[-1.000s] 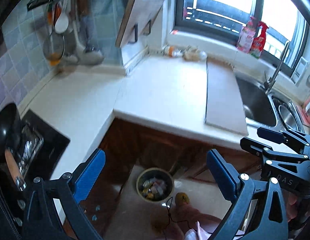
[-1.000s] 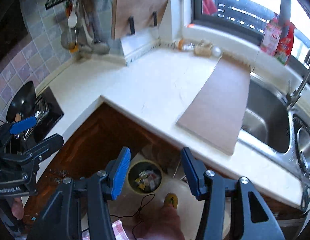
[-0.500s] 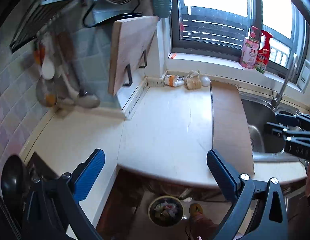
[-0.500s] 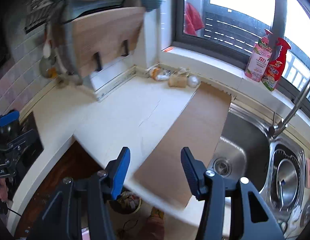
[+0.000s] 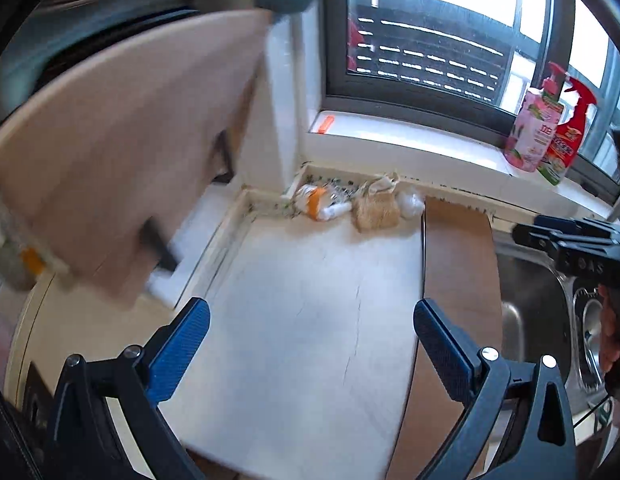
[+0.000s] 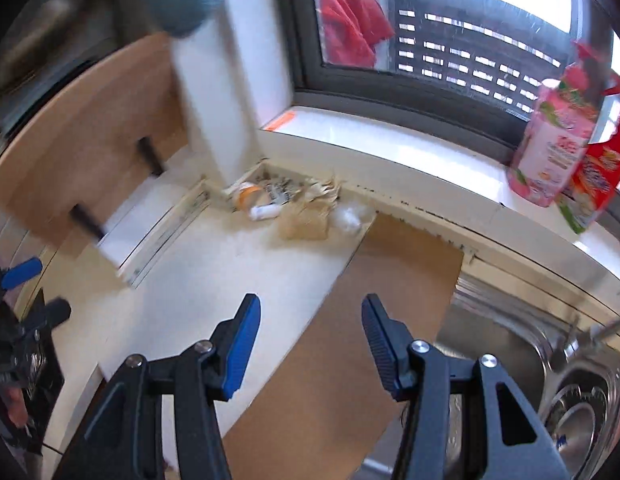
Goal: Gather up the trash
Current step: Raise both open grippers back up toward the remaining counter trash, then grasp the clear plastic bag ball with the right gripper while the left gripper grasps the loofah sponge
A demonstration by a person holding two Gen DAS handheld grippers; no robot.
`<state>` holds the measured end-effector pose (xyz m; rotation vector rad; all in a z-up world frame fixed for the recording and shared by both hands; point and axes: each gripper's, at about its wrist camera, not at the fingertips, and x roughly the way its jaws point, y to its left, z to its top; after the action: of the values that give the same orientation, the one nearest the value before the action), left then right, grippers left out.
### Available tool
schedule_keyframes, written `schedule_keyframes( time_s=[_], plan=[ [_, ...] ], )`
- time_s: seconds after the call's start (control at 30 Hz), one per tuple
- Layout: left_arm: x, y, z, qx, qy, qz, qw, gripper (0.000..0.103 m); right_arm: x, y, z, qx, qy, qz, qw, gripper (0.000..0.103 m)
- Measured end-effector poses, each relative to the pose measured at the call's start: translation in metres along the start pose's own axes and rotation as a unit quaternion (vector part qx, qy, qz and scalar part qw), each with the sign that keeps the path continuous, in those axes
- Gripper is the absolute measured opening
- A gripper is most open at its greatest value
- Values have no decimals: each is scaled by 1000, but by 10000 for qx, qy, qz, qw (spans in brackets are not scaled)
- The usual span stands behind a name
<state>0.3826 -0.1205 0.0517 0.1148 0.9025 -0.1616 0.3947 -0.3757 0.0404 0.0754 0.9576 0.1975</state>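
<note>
Trash lies in the back corner of the white counter under the window: an orange-and-white wrapper (image 5: pixel 318 203) (image 6: pixel 255 200), a crumpled tan paper bag (image 5: pixel 376 210) (image 6: pixel 305 216) and a clear plastic wad (image 5: pixel 410 202) (image 6: pixel 348 218). My left gripper (image 5: pixel 310 328) hangs open over the bare counter, well short of the trash, nothing between its blue pads. My right gripper (image 6: pixel 310 328) is also open and empty, above the edge of a brown board (image 6: pixel 374 304), with the trash farther ahead. The right gripper shows at the right edge of the left wrist view (image 5: pixel 566 236).
A wooden cutting board (image 5: pixel 121 152) leans on a rack at the left. A steel sink (image 6: pixel 522 344) with a tap lies to the right of the brown board (image 5: pixel 454 264). Two detergent bottles (image 5: pixel 546 128) stand on the window sill (image 6: pixel 390 144). A black stove (image 6: pixel 37 360) sits at far left.
Both grippers swept from above the floor bin forward over the counter toward the window corner. The bin and floor have left view; the trash now looks much nearer. Jaw openings are unchanged.
</note>
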Motion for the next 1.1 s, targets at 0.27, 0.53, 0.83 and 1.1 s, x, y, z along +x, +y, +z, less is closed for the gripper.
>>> schedule_keyframes(
  time_s=[0.27,0.53,0.83,1.1],
  plan=[
    [119,-42,71,166,194,-375,9990,101,107,-61,57,592,294,326,9973,53],
    [242,-56,100,-139,759,-719,9944,82,202,-92,78,1132,506,795,9891,53],
    [281,-53,95,-381,945,-796,9916,82,261,-90,75,1255,978,1260,9792,37],
    [294,-53,97,-514,1066,-995,9880,82,234,-109,64,1546,500,1470,9757,33]
  ],
)
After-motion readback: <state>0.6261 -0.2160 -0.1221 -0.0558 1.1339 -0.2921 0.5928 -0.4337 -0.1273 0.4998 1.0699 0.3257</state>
